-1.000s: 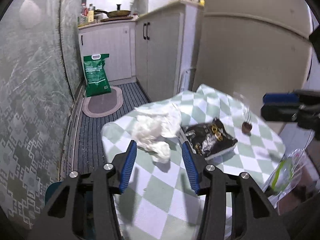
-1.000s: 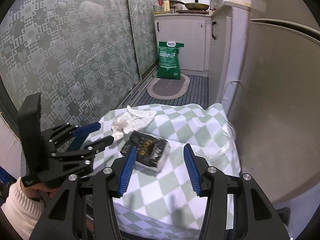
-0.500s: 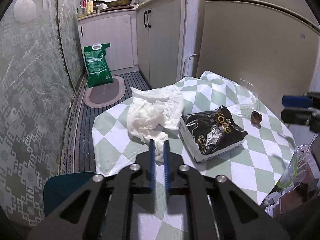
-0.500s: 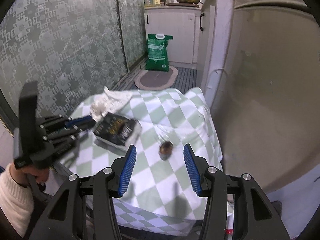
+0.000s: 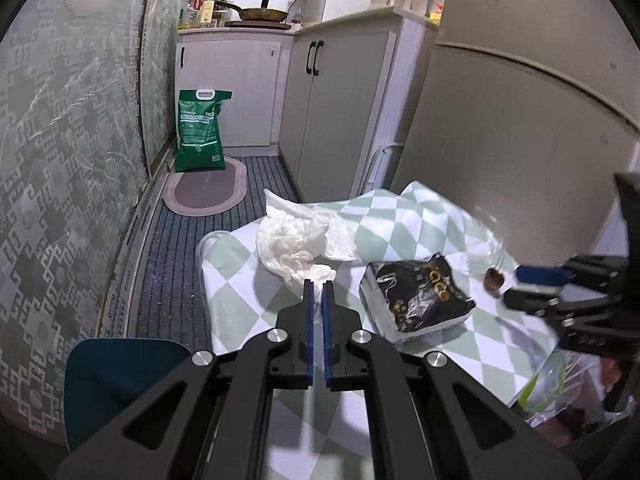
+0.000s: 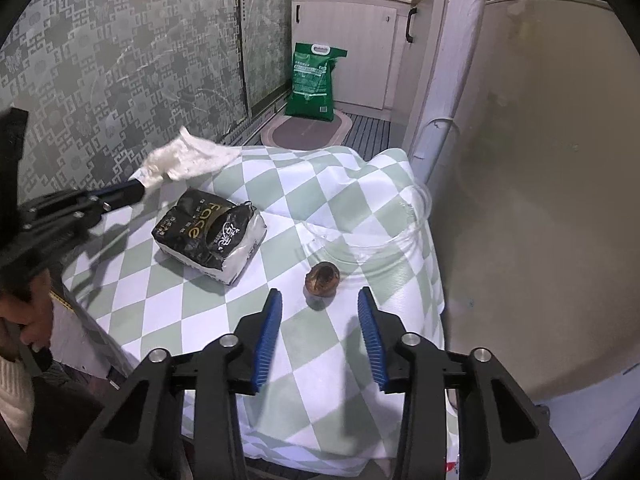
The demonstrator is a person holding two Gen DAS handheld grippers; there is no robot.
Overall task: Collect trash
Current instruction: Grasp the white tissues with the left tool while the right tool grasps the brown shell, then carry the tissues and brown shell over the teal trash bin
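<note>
Nearest me, the right tool (image 6: pixel 318 318) is hanging wide over a small brown scrap (image 6: pixel 322 278) on the bench (image 6: pixel 280 184), while farther off the left tool (image 5: pixel 318 286) is pinching the soft, light tissue (image 5: pixel 296 242) by its trailing corner.

White cabinets (image 5: pixel 336 116), striped floor mat (image 5: pixel 168 280), patterned wall (image 5: pixel 60 152)

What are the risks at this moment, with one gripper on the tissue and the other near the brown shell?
The left gripper pinches only a tip of the crumpled white tissue; it may tear or slip. The open right gripper could nudge the small brown nut shell into the clear glass bowl.
</note>
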